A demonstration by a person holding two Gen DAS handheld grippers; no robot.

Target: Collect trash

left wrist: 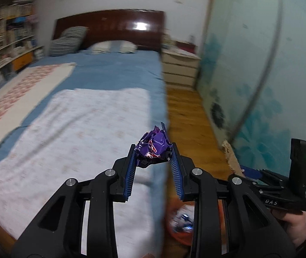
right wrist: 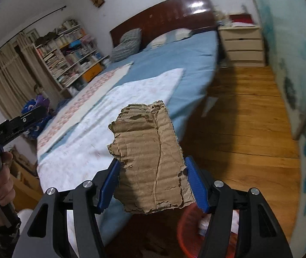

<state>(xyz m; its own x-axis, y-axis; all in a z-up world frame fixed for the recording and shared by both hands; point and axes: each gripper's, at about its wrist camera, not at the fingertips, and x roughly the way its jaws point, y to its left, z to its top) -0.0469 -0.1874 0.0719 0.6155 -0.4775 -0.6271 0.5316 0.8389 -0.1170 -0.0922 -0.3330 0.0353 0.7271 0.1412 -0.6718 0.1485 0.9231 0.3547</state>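
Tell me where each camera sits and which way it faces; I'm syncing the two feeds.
Left wrist: on the left gripper, looking along the bed edge; jaws clamp a purple wrapper; right gripper visible.
Right wrist: on the right gripper, facing the bed diagonally; jaws hold torn cardboard; left gripper visible.
Shared: bed, orange bin.

Bed (left wrist: 118, 73): white patterned cloth (left wrist: 84, 133), pillows (left wrist: 69, 40). Floor (right wrist: 249, 129): red basket (right wrist: 187, 232).

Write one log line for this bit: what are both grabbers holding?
left gripper: shut on purple wrapper | right gripper: shut on torn cardboard | red bin: on floor below, beside bed
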